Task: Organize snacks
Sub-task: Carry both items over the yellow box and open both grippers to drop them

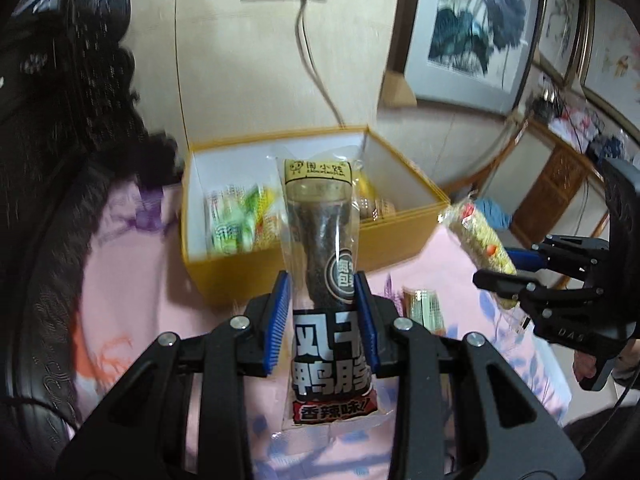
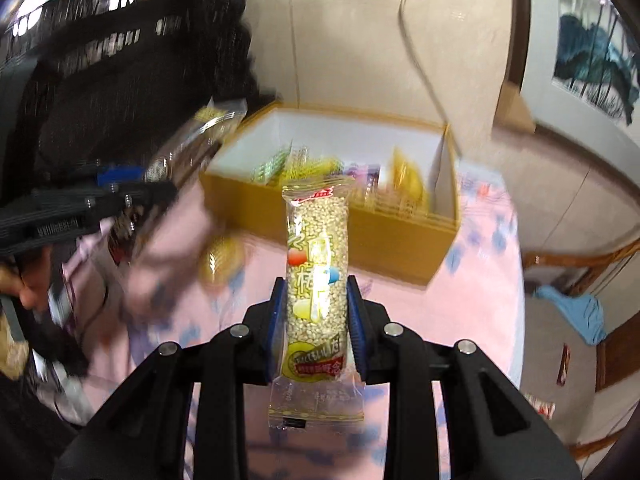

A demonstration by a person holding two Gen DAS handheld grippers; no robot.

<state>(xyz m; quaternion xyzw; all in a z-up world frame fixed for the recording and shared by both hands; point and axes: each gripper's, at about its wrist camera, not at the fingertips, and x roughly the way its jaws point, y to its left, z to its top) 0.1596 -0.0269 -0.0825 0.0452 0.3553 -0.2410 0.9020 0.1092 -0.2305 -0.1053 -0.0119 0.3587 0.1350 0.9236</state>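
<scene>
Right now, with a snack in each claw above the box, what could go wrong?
1. The left claw pinches the dark, glossy plastic duck-neck packet only at its middle; it may slip.
2. The right claw may crush the clear-wrapped puffed-rice bar.
3. The yellow cardboard box already holds packets, so both snacks might collide when dropped.

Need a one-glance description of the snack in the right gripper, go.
Start at the yellow box with white inner walls on the pink cloth. In front of it the right gripper is shut on a clear-wrapped puffed-grain bar. It alone is pale and grainy; the left gripper holds a dark packet with big white characters.
</scene>
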